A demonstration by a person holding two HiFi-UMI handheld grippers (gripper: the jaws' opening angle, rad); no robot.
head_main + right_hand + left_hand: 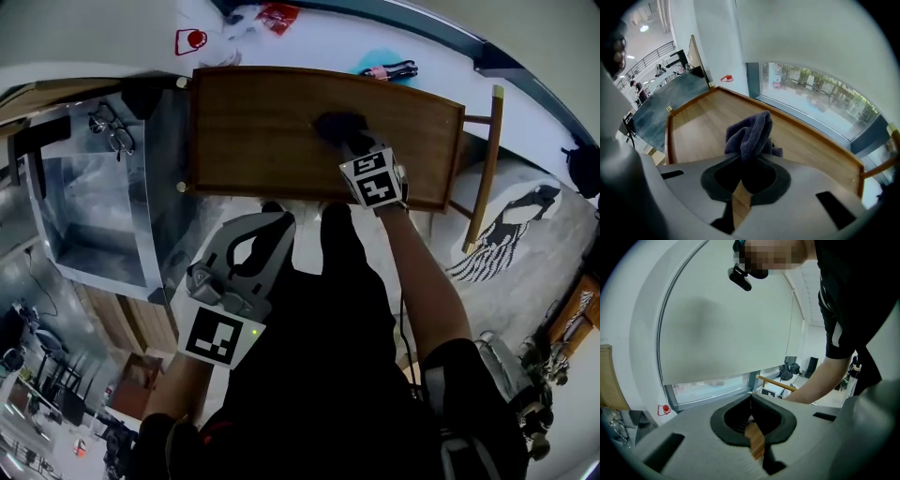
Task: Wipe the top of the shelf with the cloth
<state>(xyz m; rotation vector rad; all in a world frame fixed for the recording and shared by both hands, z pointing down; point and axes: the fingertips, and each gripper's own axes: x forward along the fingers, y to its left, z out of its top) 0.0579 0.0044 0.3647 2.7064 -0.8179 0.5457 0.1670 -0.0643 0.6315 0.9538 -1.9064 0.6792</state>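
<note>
The shelf's wooden top [253, 131] has a raised rim and lies straight ahead in the head view. A dark purple-grey cloth [336, 124] rests bunched on its right half. My right gripper [345, 139] is shut on the cloth. In the right gripper view the cloth [752, 133] bulges up out of the closed right gripper [750, 157] over the wood [703, 126]. My left gripper [274, 221] hangs near my body, below the shelf's front edge. Its jaws are shut on nothing, and in its own view the left gripper [751, 398] points up at a window blind.
A glass-and-metal cabinet [94, 216] stands to the left of the shelf, with spectacles [112, 131] on it. A wooden chair frame [487, 169] and a patterned rug [511, 225] lie to the right. On the white sill behind are a teal item [389, 67] and red packets [190, 39].
</note>
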